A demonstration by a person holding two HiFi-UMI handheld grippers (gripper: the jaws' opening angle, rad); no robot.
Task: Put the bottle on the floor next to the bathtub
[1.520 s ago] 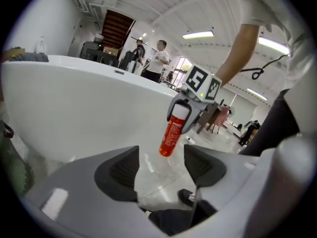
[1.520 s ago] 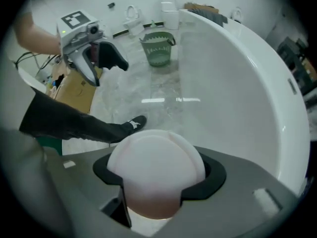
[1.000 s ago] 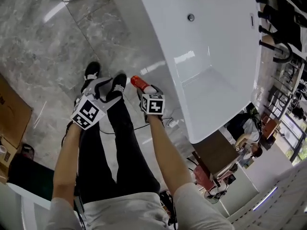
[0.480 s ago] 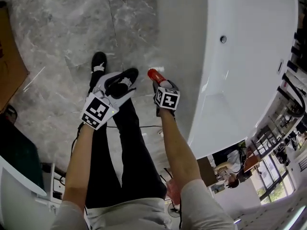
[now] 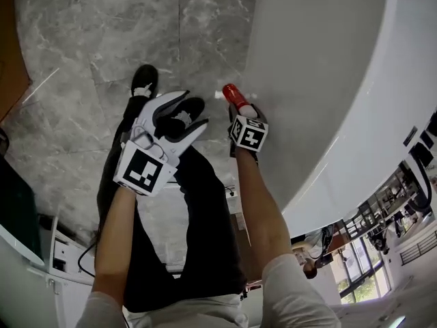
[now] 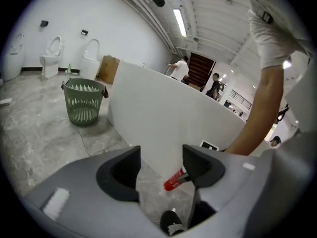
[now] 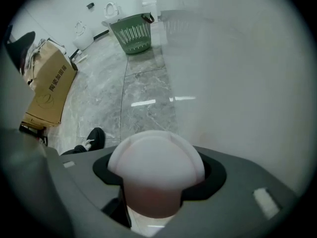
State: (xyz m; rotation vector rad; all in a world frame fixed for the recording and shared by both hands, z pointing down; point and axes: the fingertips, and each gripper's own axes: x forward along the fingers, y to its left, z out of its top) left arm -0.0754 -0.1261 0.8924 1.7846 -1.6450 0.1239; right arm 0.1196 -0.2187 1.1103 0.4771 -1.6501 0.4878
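A red bottle (image 5: 231, 93) sticks out of my right gripper (image 5: 240, 109), which is shut on it close beside the white bathtub's (image 5: 321, 80) outer wall, above the grey marble floor (image 5: 89, 46). In the right gripper view the bottle's rounded end (image 7: 156, 157) looks pale and fills the space between the jaws, with the bathtub wall (image 7: 242, 73) just to the right. My left gripper (image 5: 193, 110) is open and holds nothing, hanging over the person's black shoe (image 5: 184, 115). The left gripper (image 6: 161, 165) view shows the red bottle (image 6: 174, 180) past its jaws, against the bathtub wall (image 6: 158, 118).
A green slatted basket (image 6: 84, 100) (image 7: 132, 32) stands on the floor by the tub's far end. A cardboard box (image 7: 47, 88) leans further left. Toilets (image 6: 49, 58) line the far wall. The person's other shoe (image 5: 144, 80) rests on the floor. People (image 6: 179, 69) stand in the background.
Both grippers have moved closer to the bathtub's outer wall. The right gripper has kept hold of the bottle and the left has stayed open.
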